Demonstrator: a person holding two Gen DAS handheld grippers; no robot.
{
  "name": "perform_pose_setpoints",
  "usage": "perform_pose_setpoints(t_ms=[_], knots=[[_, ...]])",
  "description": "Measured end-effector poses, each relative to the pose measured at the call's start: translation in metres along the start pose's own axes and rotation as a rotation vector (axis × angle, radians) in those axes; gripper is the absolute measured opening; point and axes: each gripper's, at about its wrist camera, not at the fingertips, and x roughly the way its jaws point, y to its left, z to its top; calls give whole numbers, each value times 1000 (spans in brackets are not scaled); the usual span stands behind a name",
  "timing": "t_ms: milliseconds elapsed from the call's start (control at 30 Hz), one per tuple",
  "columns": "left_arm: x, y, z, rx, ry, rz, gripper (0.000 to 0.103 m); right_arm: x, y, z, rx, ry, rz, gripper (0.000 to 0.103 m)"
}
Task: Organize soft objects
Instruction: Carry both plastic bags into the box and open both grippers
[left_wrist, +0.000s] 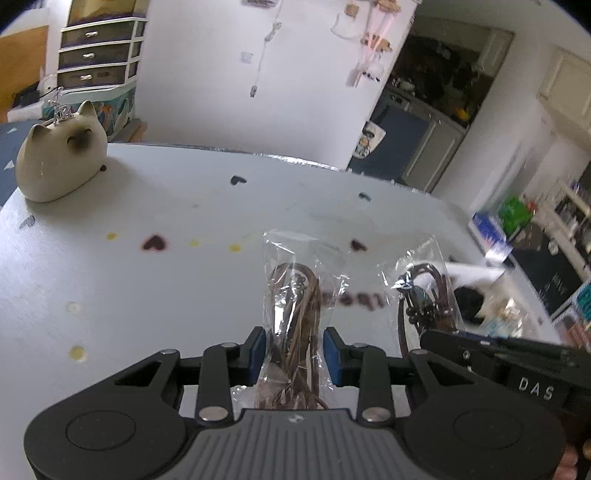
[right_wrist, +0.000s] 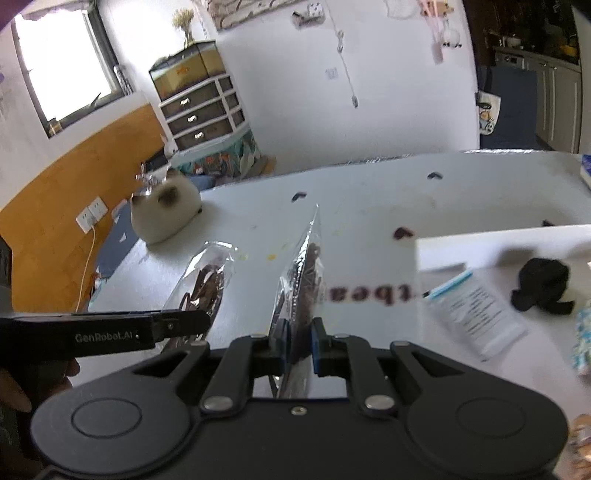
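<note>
Two clear plastic bags of brown cord are held above the table (left_wrist: 147, 288), one in each gripper. The left gripper (left_wrist: 294, 354) is clamped on the left bag (left_wrist: 295, 295), whose crinkled film stands up between the blue pads; the right gripper (right_wrist: 299, 341) pinches the right bag (right_wrist: 301, 273) edge-on, so it shows as a thin upright sheet. In the left wrist view the right bag sits just beside the left one. The table is white, dotted with dark hearts and yellow spots, with blurred dark letters printed on it. A ceramic cat (left_wrist: 59, 158) sits at its far left corner; a printed leaflet (right_wrist: 476, 317) and a black cloth (right_wrist: 543, 284) lie to the right. Behind stand a white wall, a drawer unit (right_wrist: 201, 110) with a tank on top, a window and orange panelling. One gripper arm reads "GenRobot.AI", the other "DAS".
</note>
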Motion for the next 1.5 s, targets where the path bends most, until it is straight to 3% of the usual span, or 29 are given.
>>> perform_pose_setpoints(t_ms=[200,367,833,1100,1233,1433,1500], knots=[[-5,-43,-2,-23,-34,-18,35,-28,-38,0,35,-30,-22,13],[2,-78,-13,-51,-15,-52,35,-45,-72,-7,80,-16,-33,13],[38,-153,-41,-209,87,-142,35,-51,-155,-45,168,128,-1,13],[64,-180,-57,-274,137,-136,36,-54,-194,-52,202,135,-63,13],[78,-182,-63,-302,152,-94,36,-57,-201,-49,198,123,-44,13],[79,-189,-60,-256,149,-24,64,-54,-202,-38,167,111,1,13],[75,-193,-58,-228,133,-6,66,-52,-203,-36,167,112,15,13]])
